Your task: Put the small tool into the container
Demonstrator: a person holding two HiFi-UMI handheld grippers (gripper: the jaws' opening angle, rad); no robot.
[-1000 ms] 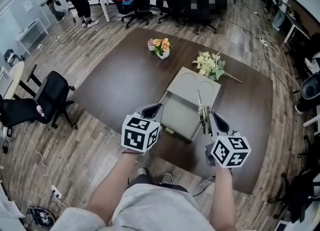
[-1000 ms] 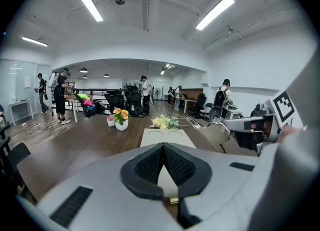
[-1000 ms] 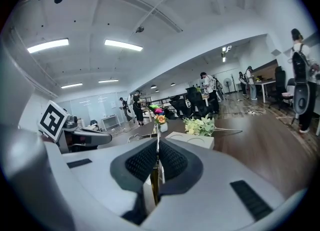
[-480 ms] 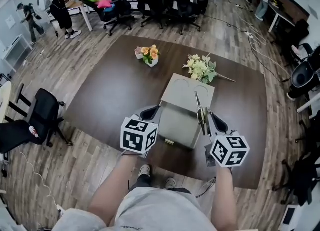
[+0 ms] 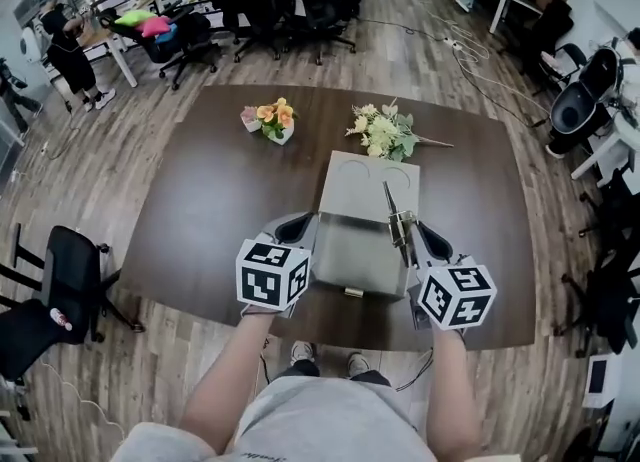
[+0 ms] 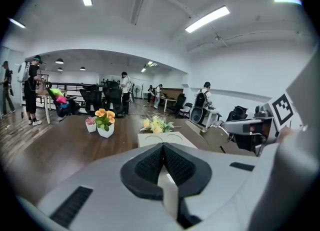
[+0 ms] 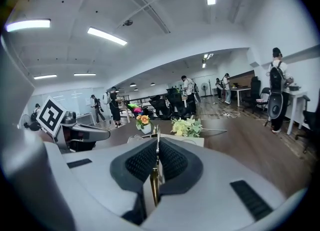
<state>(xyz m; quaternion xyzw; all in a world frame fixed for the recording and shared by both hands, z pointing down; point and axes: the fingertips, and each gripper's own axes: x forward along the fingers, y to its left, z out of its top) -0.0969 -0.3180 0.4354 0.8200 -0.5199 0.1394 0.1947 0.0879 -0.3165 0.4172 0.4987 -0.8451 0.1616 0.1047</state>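
Observation:
A grey box-shaped container [image 5: 362, 235] lies on the dark brown table [image 5: 200, 200], with two round recesses at its far end. In the head view my left gripper [image 5: 297, 227] hangs over the box's near left corner, shut with nothing between the pads. Over the box's right side, my right gripper [image 5: 408, 237] is shut on a thin metal tool [image 5: 391, 209] that points away from me. The tool [image 7: 155, 174] shows upright between the pads in the right gripper view, with the container [image 7: 194, 139] beyond it. The left gripper view shows the shut left gripper [image 6: 163, 148] and the container [image 6: 162, 138] ahead.
A small pot of orange flowers [image 5: 268, 121] and a pale bouquet [image 5: 382, 132] lie beyond the box. A black office chair [image 5: 55, 285] stands left of the table. Several chairs, desks and people are at the far end of the room.
The head view has swung, so the table now sits squarer and lower in the frame. Both grippers stay at the box's near end, and the right one still holds the tool.

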